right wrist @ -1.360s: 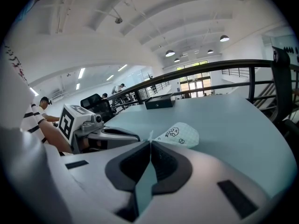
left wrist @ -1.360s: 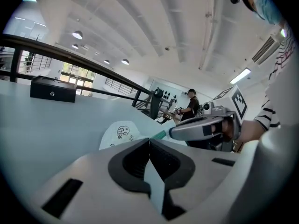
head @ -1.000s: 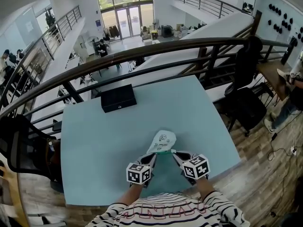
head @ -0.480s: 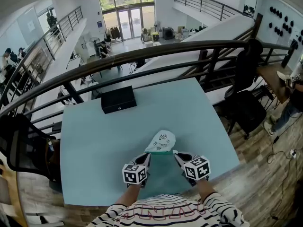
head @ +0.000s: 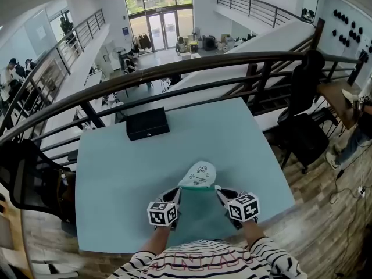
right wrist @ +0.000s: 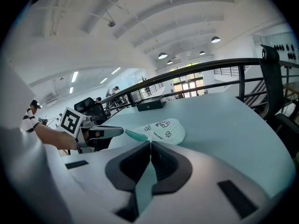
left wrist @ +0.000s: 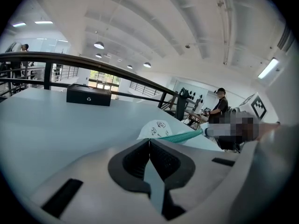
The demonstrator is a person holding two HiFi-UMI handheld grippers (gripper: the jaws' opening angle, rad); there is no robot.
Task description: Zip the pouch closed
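Observation:
A white pouch [head: 198,174] with small cartoon prints lies on the pale blue table [head: 116,173], just in front of me. Its green zip edge [head: 197,186] runs along the near side and is pulled taut between my two grippers. My left gripper [head: 178,190] is shut on the left end of that edge, with the pouch's corner [left wrist: 156,129] right at its jaw tips [left wrist: 149,140]. At the right end my right gripper [head: 217,189] is also shut, and the green edge [right wrist: 135,135] reaches into its jaws [right wrist: 150,142]. Whether either gripper holds the zip slider is not visible.
A black box [head: 147,124] sits at the table's far edge, in front of a dark curved railing [head: 174,68]. Black chairs stand at the right [head: 302,132] and left [head: 29,179]. A person [left wrist: 218,107] stands beyond the table's right side.
My left gripper has slid a little to the left along the pouch's near edge, so the green edge spans wider. The right gripper and the pouch have stayed in place.

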